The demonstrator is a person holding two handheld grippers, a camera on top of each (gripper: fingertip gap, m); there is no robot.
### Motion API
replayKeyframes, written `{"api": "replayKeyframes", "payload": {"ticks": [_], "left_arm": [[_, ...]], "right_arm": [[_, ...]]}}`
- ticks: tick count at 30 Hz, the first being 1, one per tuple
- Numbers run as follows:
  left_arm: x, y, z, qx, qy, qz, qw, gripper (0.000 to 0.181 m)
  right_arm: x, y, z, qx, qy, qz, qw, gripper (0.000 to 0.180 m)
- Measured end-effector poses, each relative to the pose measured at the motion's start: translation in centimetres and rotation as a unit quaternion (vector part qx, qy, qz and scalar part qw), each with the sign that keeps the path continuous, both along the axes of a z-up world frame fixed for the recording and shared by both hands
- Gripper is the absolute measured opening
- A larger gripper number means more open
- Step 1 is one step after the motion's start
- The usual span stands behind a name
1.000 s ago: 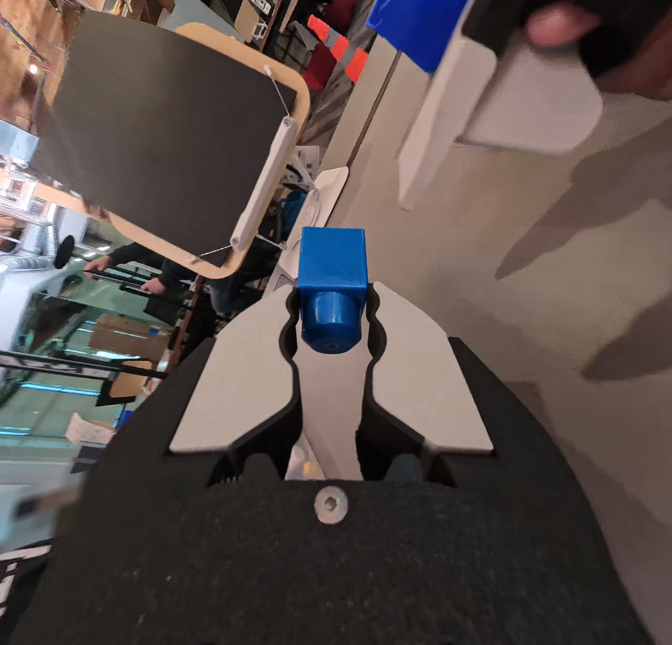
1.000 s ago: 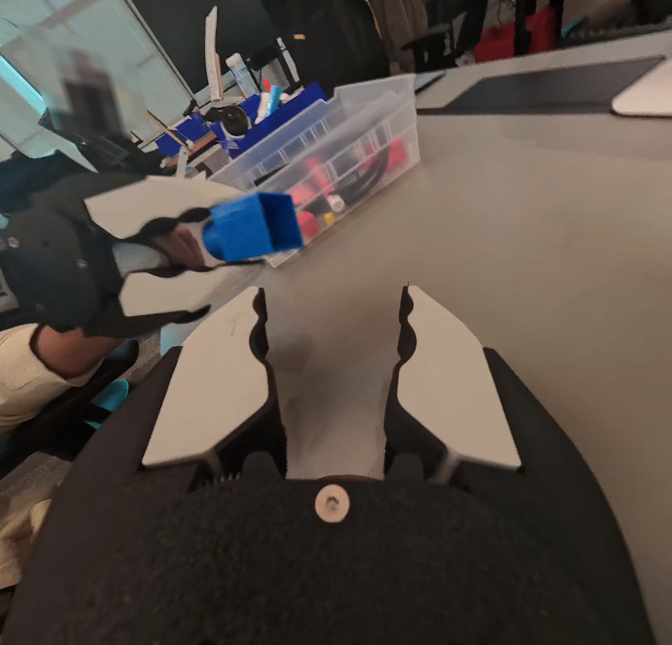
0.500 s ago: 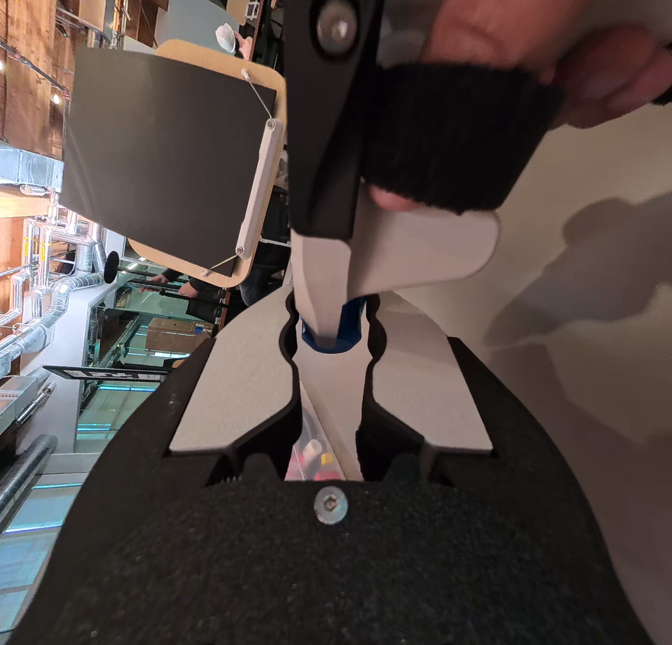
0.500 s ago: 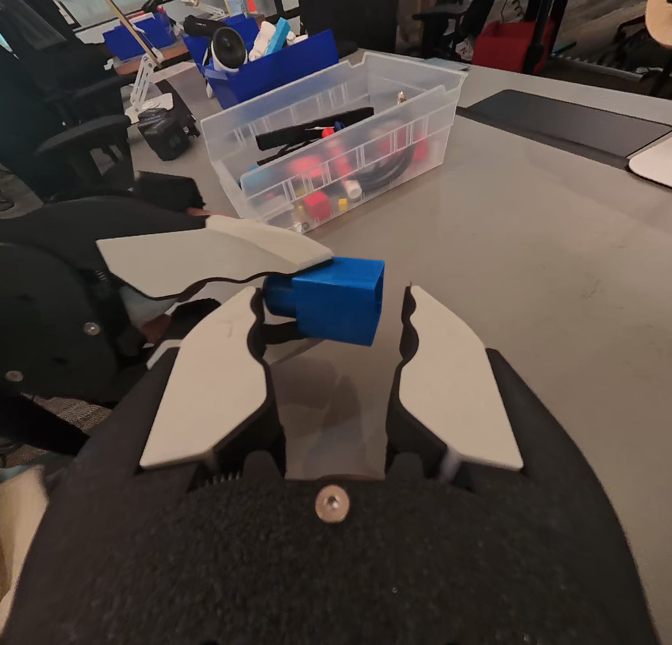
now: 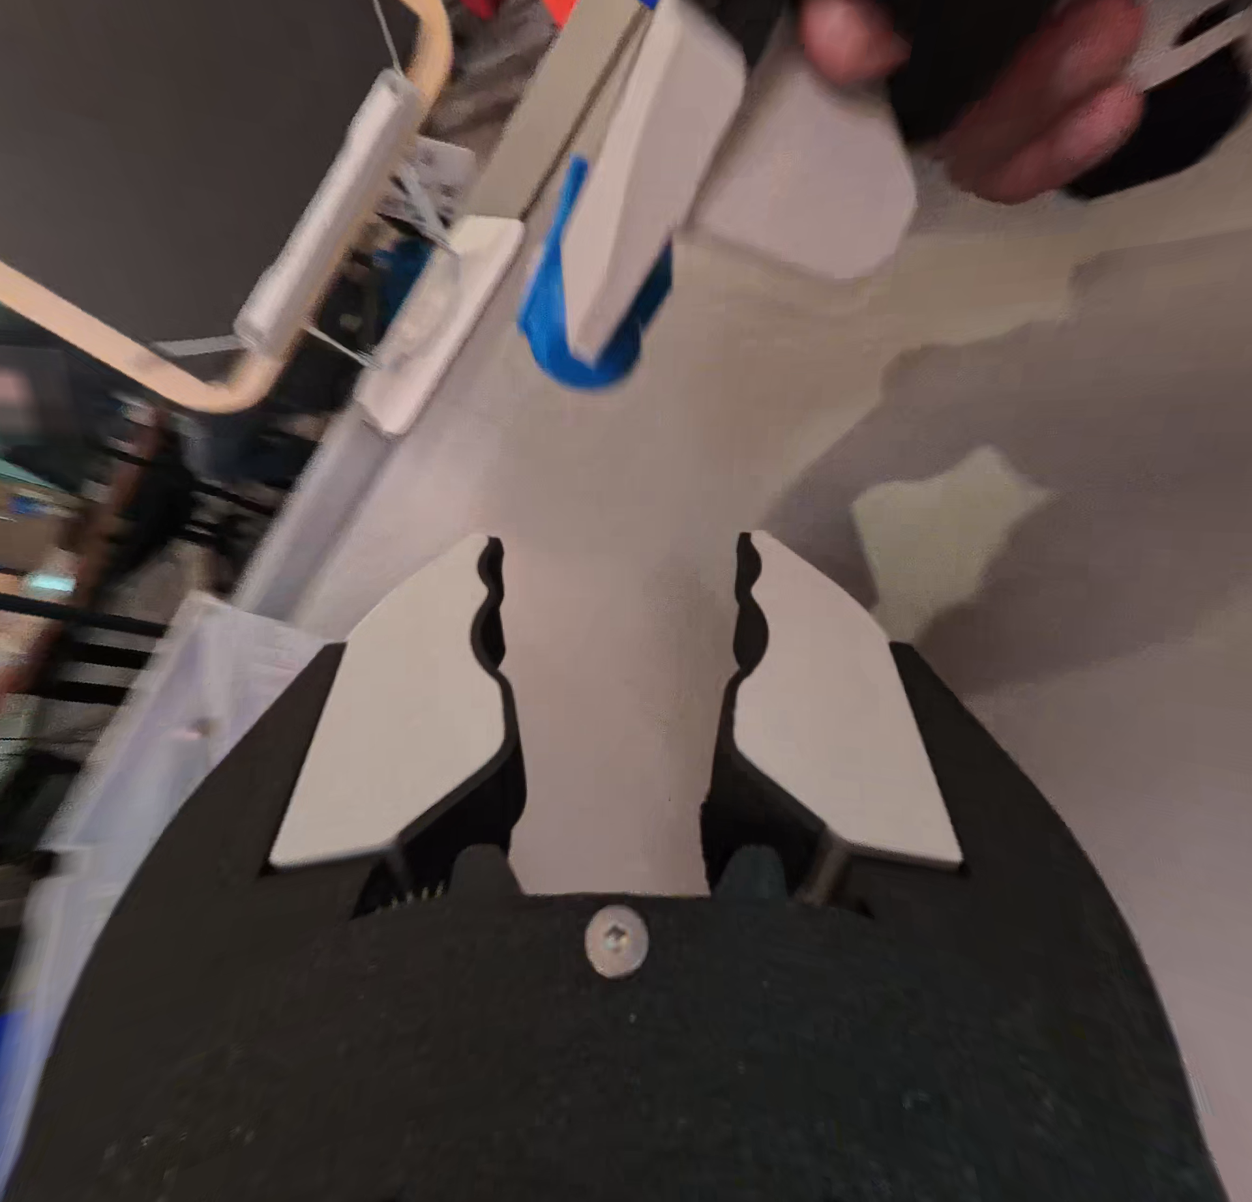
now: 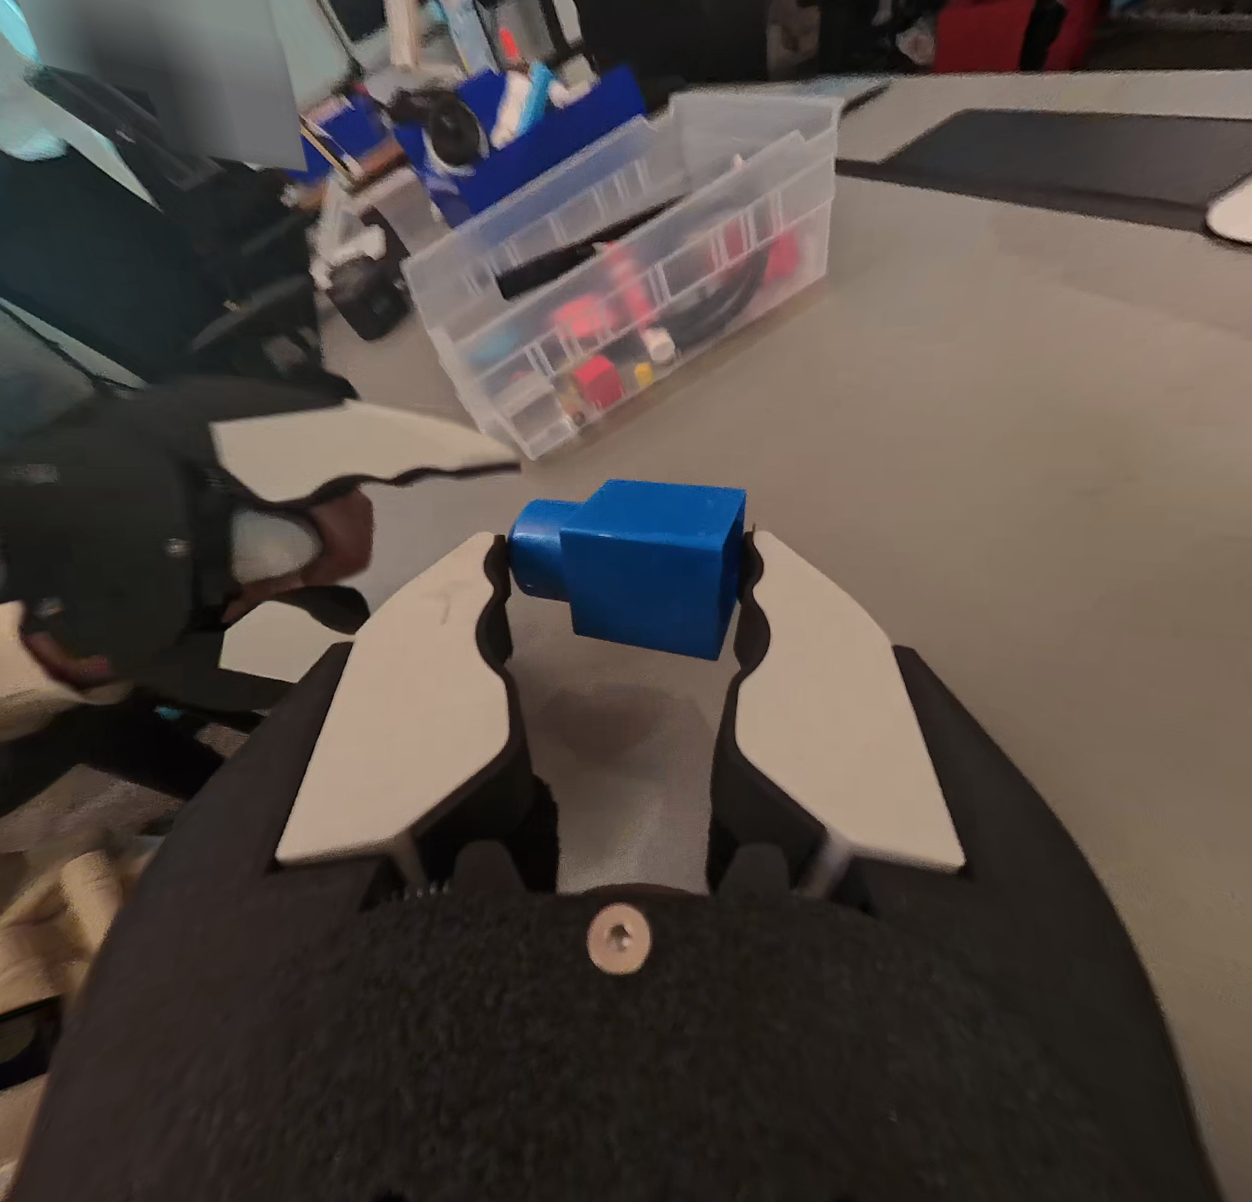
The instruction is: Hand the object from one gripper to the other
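left tool [image 5: 618, 546]: wide open now with nothing between its fingers; half a second ago it was pinching the round end of the blue block. In the right wrist view it sits off to the left [image 6: 433, 492], apart from the block.
blue block [image 6: 643, 563]: up in the air over the grey tabletop [image 6: 982, 492], held sideways, round stub pointing left, square end right. So it's swapped holders since the last frame.
right tool [image 6: 623, 546]: clamped on the blue block, left finger on the stub, right finger on the square end. It was just open around it before. From the left wrist view it's up top [image 5: 610, 302] with the block [image 5: 549, 316] poking out, blurry.
clear parts bin [image 6: 630, 289]: on the tabletop behind the block, same spot as before.
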State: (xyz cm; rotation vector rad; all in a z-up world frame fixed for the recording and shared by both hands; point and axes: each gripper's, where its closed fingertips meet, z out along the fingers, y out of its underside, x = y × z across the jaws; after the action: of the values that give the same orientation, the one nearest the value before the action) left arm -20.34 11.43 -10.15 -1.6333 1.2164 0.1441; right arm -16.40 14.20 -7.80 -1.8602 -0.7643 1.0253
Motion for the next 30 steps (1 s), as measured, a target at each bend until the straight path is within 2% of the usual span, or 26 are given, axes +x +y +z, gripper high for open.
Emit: {"api": "replayKeyframes", "payload": {"ticks": [2, 5, 9, 11, 12, 15, 16, 19, 22, 27, 30], "left_arm": [[-0.1, -1.6, -0.8, -0.086, -0.080, -0.016, 0.993, 0.066], [0.6, -3.8, 0.3, -0.182, -0.219, -0.075, 0.956, 0.061], [0.8, -4.7, 2.4, -0.186, -0.287, -0.159, 0.926, 0.063], [1.2, -5.7, 3.6, -0.139, -0.286, -0.229, 0.920, 0.071], [1.4, -6.0, 4.2, -0.095, -0.278, -0.260, 0.920, 0.068], [1.2, -5.2, 6.7, 0.055, -0.273, -0.263, 0.924, 0.047], [1.3, -5.2, 7.2, 0.072, -0.270, -0.268, 0.922, 0.040], [2.2, -4.9, 6.9, 0.056, -0.224, -0.294, 0.928, 0.043], [2.8, -4.1, 7.0, 0.043, -0.201, -0.308, 0.929, 0.043], [3.9, -4.0, 6.4, 0.011, -0.179, -0.336, 0.924, 0.037], [4.2, -3.9, 5.9, 0.004, -0.171, -0.335, 0.927, 0.036]], "right_arm": [[0.6, -0.2, 1.4, -0.015, 0.055, 0.025, 0.998, 0.065], [1.3, -0.8, 3.0, -0.059, 0.146, 0.077, 0.985, 0.064], [1.3, -2.0, 4.7, -0.126, 0.248, 0.149, 0.949, 0.064], [0.8, -3.0, 5.2, -0.171, 0.288, 0.192, 0.922, 0.064], [0.4, -3.7, 5.5, -0.191, 0.307, 0.216, 0.907, 0.064], [-0.9, -5.3, 5.5, -0.253, 0.330, 0.271, 0.868, 0.065], [-1.3, -5.7, 5.5, -0.269, 0.336, 0.284, 0.857, 0.065], [-2.1, -6.7, 5.5, -0.299, 0.342, 0.321, 0.831, 0.065], [-2.5, -7.5, 5.5, -0.313, 0.339, 0.342, 0.819, 0.065], [-2.8, -8.2, 5.3, -0.327, 0.331, 0.357, 0.810, 0.065], [-2.6, -8.1, 4.9, -0.322, 0.319, 0.354, 0.818, 0.064]]}}
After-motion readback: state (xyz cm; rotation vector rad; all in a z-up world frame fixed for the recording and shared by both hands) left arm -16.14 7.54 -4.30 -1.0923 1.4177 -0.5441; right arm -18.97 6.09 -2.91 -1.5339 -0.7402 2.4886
